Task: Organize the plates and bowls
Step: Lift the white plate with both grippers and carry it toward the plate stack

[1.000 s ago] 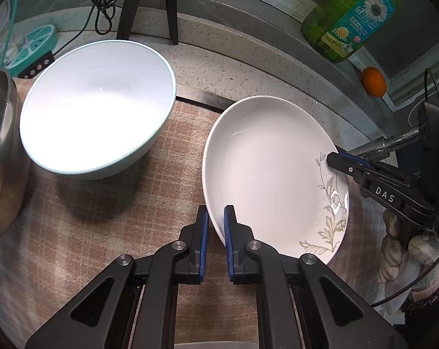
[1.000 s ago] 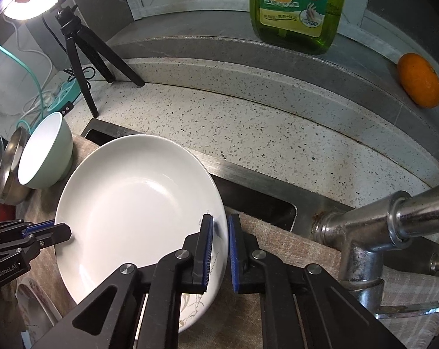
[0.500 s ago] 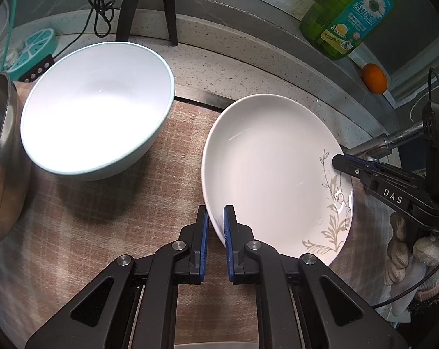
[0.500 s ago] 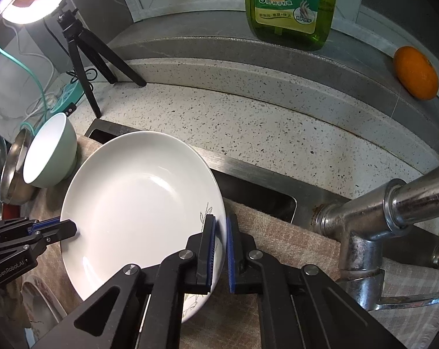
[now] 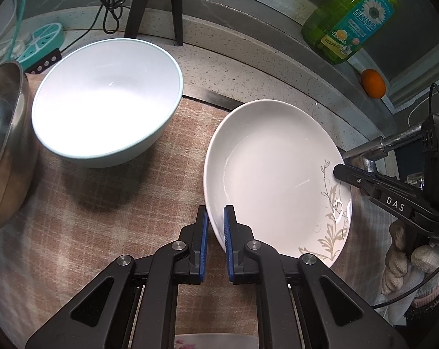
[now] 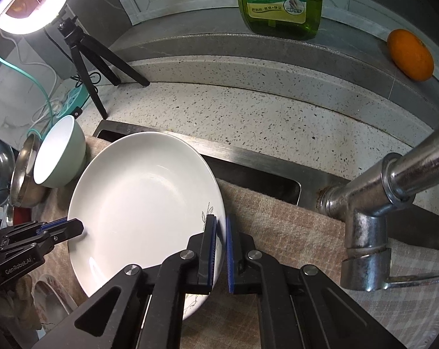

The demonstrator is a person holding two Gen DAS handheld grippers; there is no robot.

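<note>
A white plate with a grey leaf pattern (image 5: 272, 174) (image 6: 143, 203) is held above the checked cloth (image 5: 109, 203). My left gripper (image 5: 216, 221) is shut on its left rim and also shows in the right wrist view (image 6: 79, 226). My right gripper (image 6: 221, 226) is shut on the opposite rim, near the leaf pattern, and shows in the left wrist view (image 5: 339, 171). A pale green bowl (image 5: 106, 99) (image 6: 59, 151) rests tilted on the cloth to the left, leaning against a steel bowl (image 5: 1, 145) (image 6: 24, 171).
A tap (image 6: 388, 186) stands at the right. A green detergent bottle (image 6: 277, 0) and an orange (image 6: 410, 55) sit on the back ledge. A tripod (image 6: 88, 52) and a teal power strip (image 5: 42, 40) are on the speckled counter. Another patterned dish (image 6: 53, 290) lies below the plate.
Both grippers have carried the plate slightly right and away from the bowl. The grips have not changed.
</note>
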